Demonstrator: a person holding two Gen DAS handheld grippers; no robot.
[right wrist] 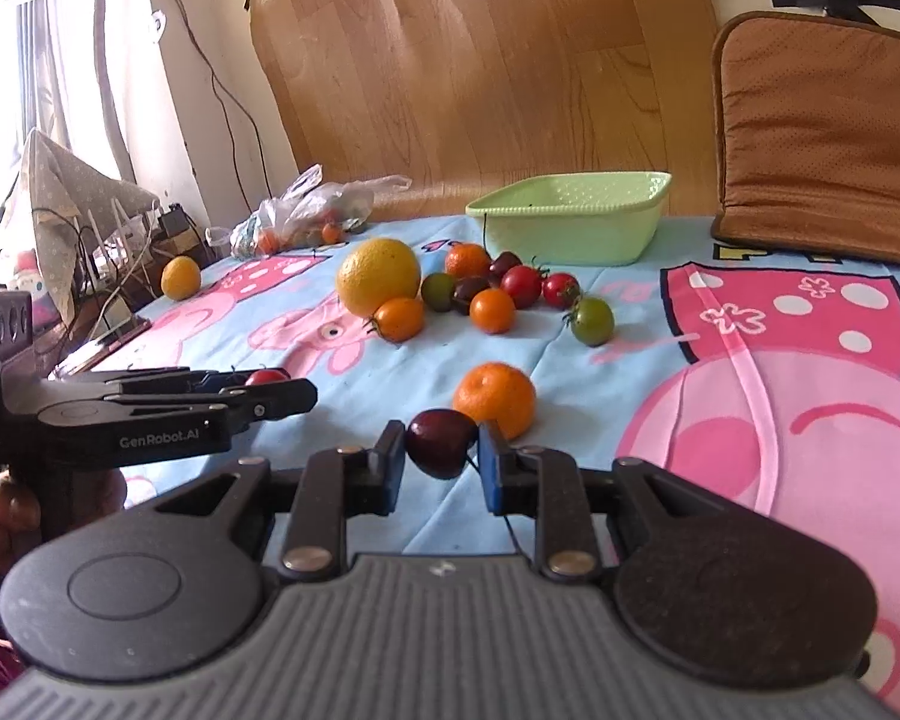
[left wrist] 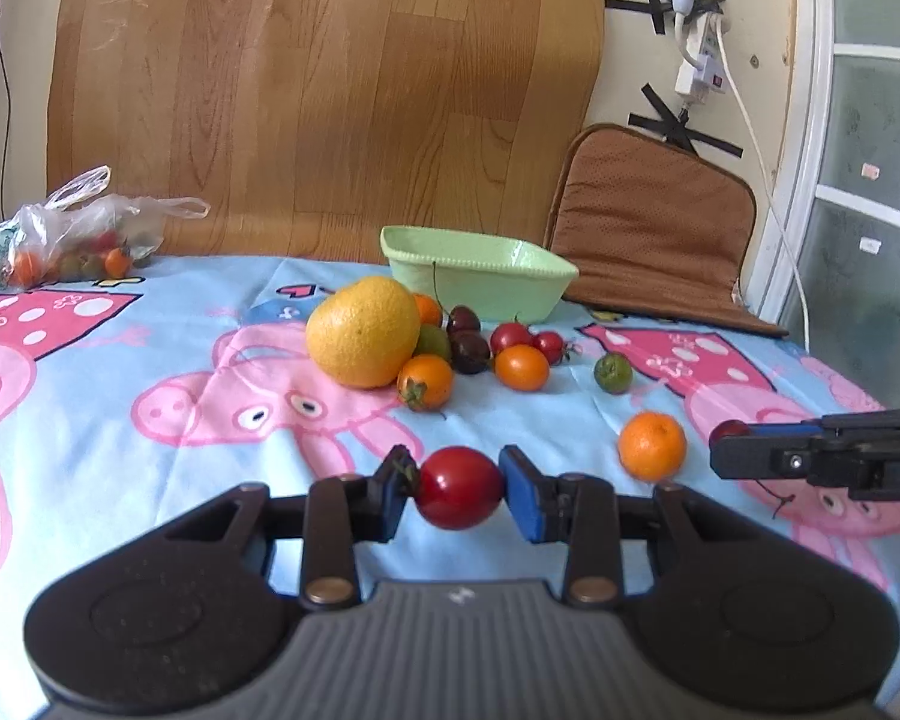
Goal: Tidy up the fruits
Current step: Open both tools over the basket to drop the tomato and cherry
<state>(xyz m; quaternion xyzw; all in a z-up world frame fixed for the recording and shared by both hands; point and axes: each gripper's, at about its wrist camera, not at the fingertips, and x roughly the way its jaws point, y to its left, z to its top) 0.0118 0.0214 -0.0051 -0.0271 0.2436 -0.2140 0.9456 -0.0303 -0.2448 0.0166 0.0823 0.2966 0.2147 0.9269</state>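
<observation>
We read this as early in the job: the green basket [right wrist: 570, 222] looks all but empty. Only a thin dark stem shows over its near rim in the right wrist view, and we can't tell if a fruit sits under it.

Nearly all the fruit is loose on the tabletop [left wrist: 150, 480] in front of the basket:
- big yellow citrus [left wrist: 363, 333] at the front-left of the basket, with the cluster packed against it: orange tomatoes, dark cherries, red tomatoes
- green tomato [left wrist: 613, 373] off to the right of that cluster, still in front of the basket
- mandarin [left wrist: 652, 445] further out from the basket, on its own
- small yellow fruit [right wrist: 180, 278] far left of the basket, near the tabletop edge
- plastic bag [left wrist: 60, 240] of more small fruit left of the basket, against the wood panel

Both grippers are loaded:
- left gripper [left wrist: 456, 489]: nearly closed, blue pads clamped on a red tomato [left wrist: 459, 486], stem end toward the left pad
- right gripper [right wrist: 441, 450]: nearly closed on a dark cherry [right wrist: 440, 443], its stem trailing down past the right pad

Both held fruits are well short of the basket, which lies ahead beyond the cluster. The mandarin sits just behind the cherry in the right wrist view.

Left to do, in our judgement: drop these two in the basket, then work through the cluster and the strays.
</observation>
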